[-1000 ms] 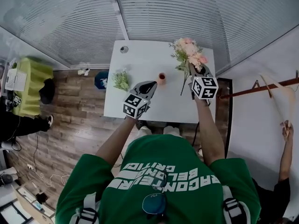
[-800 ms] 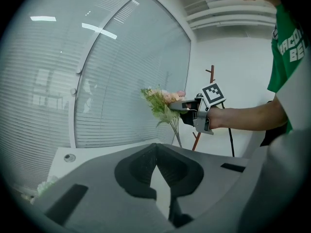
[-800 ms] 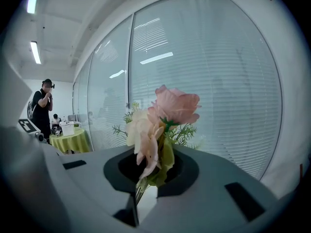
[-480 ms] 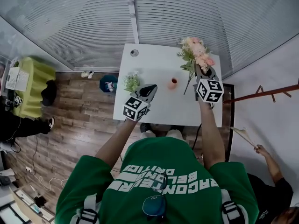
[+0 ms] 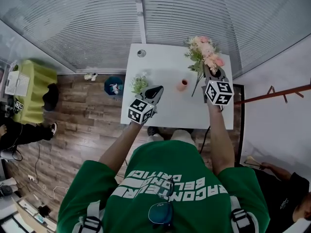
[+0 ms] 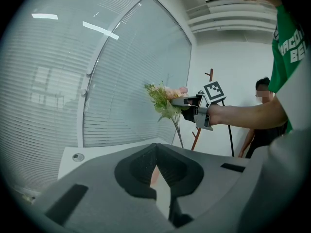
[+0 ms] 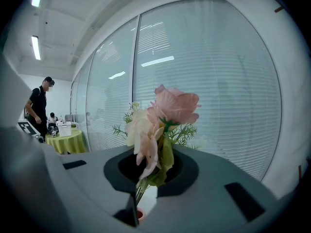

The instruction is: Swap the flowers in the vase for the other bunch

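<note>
Your left gripper [image 5: 156,89] hovers over the table [image 5: 165,114], jaws pressed together with nothing between them. Your right gripper [image 5: 208,73] is clamped on the stems of the pink bunch [image 5: 206,52], holding it upright above the table's right side, its stem ends hanging just right of the vase [image 5: 183,84]. The vase stands mid-table between your grippers. The green bunch [image 5: 140,83] lies by the table's left edge, just beside the left gripper. Beyond the table is a blinds-covered glass wall [image 5: 97,23].
</note>
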Action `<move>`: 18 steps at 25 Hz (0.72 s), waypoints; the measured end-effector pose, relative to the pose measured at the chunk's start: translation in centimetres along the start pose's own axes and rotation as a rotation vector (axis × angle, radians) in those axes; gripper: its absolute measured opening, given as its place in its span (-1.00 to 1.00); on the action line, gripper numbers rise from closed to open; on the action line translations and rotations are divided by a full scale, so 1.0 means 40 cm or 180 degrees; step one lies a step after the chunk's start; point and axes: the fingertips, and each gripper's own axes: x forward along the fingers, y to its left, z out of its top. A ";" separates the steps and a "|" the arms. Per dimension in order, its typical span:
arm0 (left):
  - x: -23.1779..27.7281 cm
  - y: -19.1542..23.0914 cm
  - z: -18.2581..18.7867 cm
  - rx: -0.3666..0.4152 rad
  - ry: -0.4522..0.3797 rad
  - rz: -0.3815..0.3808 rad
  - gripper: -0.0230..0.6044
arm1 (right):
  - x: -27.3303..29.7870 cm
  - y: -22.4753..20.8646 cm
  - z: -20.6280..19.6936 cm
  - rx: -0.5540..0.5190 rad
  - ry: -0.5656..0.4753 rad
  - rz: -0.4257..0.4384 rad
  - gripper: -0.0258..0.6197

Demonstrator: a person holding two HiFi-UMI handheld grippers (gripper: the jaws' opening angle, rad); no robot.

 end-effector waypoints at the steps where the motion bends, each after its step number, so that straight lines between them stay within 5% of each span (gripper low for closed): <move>1: 0.000 0.001 0.002 -0.0002 -0.0002 -0.0006 -0.90 | 0.004 0.002 0.002 -0.0001 -0.0003 0.0006 -0.80; 18: 0.086 0.045 0.017 -0.0183 0.0084 0.0313 -0.90 | 0.180 -0.012 0.024 -0.0084 -0.0041 0.0487 -0.80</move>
